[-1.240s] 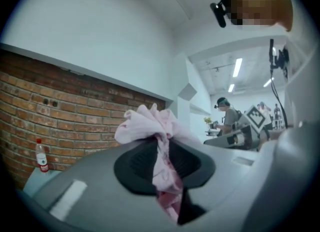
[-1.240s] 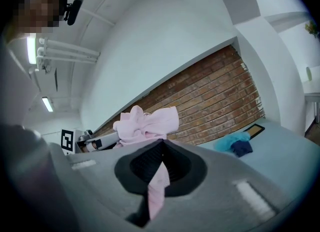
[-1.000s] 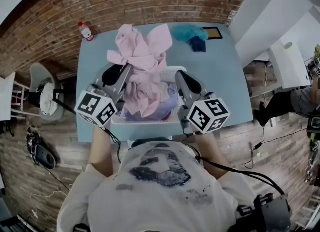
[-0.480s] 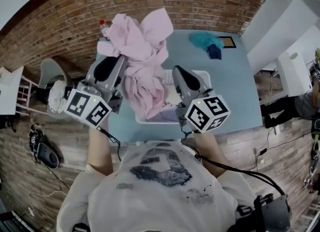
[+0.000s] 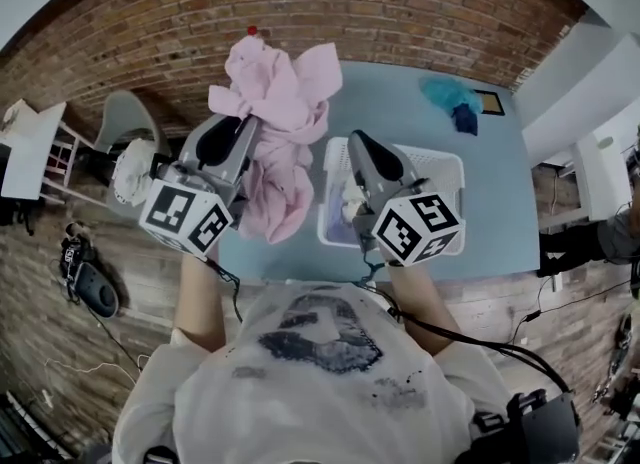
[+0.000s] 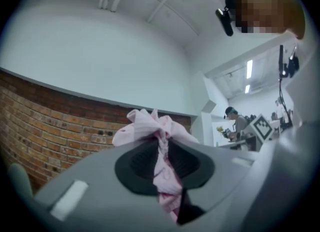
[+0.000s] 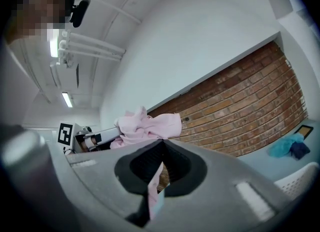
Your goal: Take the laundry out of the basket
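**A:** Pink crumpled cloth garment (image 5: pixel 285 92): where is it seen?

**B:** It is held up in the air over the left part of the blue-grey bench (image 5: pixel 390 102), in front of the red brick wall (image 5: pixel 400 2). Its upper folds are bunched high between the two tools. A long fold is seen hanging down between them, just left of the white plastic laundry basket (image 5: pixel 448 164).

**A:** Is the basket touched by it?

**B:** That cannot be told. In the head view the hanging fold is seen right beside the basket's left rim.

**A:** How is the left tool (image 6: pixel 162 158) set?

**B:** Its jaws are closed almost together on a twisted rope of the pink fabric. The rope is pinched between the black pads and spills out above the tips.

**A:** And the right tool (image 7: pixel 156 173)?

**B:** It is closed fully, and only a thin edge of the same pink fabric is caught between its jaws. The bulk of the garment is seen beyond its tips, towards its left.

**A:** What is seen inside the basket?

**B:** Pale lilac laundry (image 5: pixel 338 227) is seen at the near left corner, partly covered by the right tool.

**A:** Is anything else laid on the bench?

**B:** A teal cloth (image 5: pixel 443 92) and a dark blue cloth (image 5: pixel 465 120) are laid touching each other at the far right corner, apart from the basket.
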Available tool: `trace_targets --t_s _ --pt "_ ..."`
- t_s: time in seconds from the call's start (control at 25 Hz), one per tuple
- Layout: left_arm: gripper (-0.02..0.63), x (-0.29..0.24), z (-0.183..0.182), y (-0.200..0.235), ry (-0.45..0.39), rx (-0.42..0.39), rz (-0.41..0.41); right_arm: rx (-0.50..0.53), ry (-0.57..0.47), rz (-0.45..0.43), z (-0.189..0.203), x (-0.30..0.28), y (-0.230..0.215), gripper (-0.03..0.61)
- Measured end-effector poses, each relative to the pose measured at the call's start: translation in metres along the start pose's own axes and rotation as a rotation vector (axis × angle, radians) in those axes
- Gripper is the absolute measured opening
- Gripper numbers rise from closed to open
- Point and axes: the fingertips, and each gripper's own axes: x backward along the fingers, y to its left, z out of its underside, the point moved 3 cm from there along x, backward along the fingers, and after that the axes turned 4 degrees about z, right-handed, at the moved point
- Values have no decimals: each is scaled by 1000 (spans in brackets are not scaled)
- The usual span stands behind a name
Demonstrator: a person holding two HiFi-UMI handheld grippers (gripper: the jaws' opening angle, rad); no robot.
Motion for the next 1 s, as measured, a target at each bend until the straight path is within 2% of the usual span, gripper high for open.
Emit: trace_targets --t_s 0.4,0.64,1.0 --pt "48 56 59 51 126 12 -46 -44 57 -21 48 -44 48 -3" --pt "47 73 97 64 191 23 -46 -74 97 -5 77 -56 54 -3" --pt "46 86 152 69 296 88 -22 -107 154 18 106 -71 51 -3"
